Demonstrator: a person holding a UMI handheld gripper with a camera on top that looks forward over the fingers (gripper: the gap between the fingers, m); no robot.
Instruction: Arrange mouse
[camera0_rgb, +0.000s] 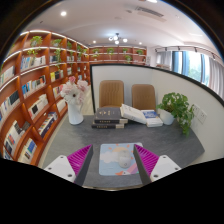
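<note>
Hovering near table (185, 148); gripper (118, 160) spread wide, holding nothing; mouse pad (118, 157) between fingers; mouse not visible; locate it first, books (110, 120) far.

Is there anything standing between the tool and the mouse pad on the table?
Nothing visible does. The mouse pad lies bare between the fingers of the open tool; the books lie beyond it. I see no mouse.
</note>
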